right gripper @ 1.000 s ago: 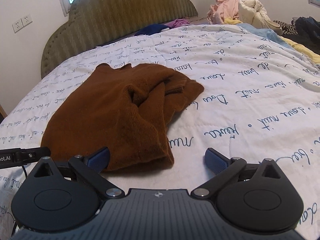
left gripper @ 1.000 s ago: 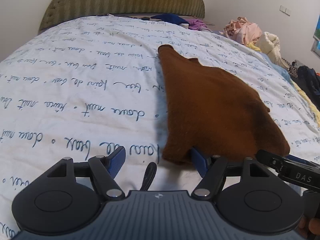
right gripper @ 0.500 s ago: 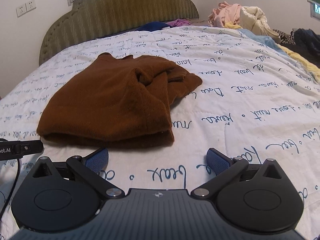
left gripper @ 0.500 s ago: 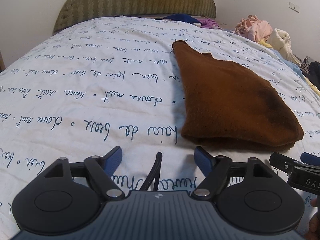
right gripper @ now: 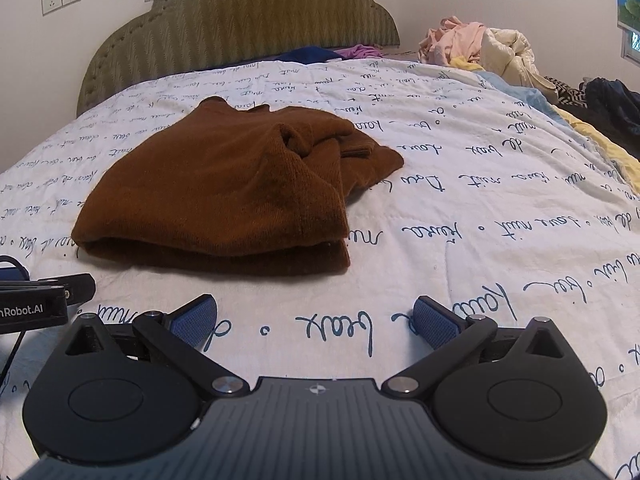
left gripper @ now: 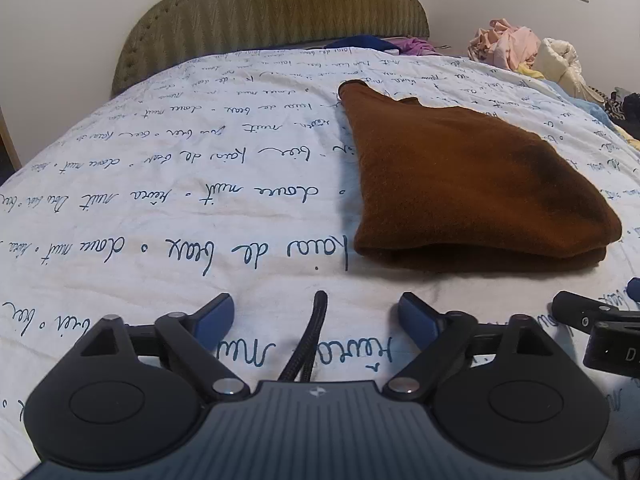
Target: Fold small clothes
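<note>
A brown knitted garment (left gripper: 460, 184) lies folded on the white bedspread with blue script (left gripper: 160, 216); in the right wrist view the brown garment (right gripper: 224, 188) has its sleeve bunched on top at the right. My left gripper (left gripper: 316, 316) hangs just short of the fold's near edge, its jaws opening with only bedspread and a black cable between them. My right gripper (right gripper: 316, 320) stands open, nothing between its blue pads, a little back from the garment's near right corner.
A green padded headboard (right gripper: 240, 20) closes the far end. A heap of pink and cream clothes (right gripper: 476, 46) sits at the far right, dark clothes (right gripper: 608, 100) beyond it. Blue and purple items (left gripper: 380, 45) lie by the headboard. The other gripper's body (left gripper: 600, 332) shows at right.
Both grippers have drawn back from the garment's near edge, which they stood at a second ago. The left jaws have spread wider. The garment now lies flat, untouched.
</note>
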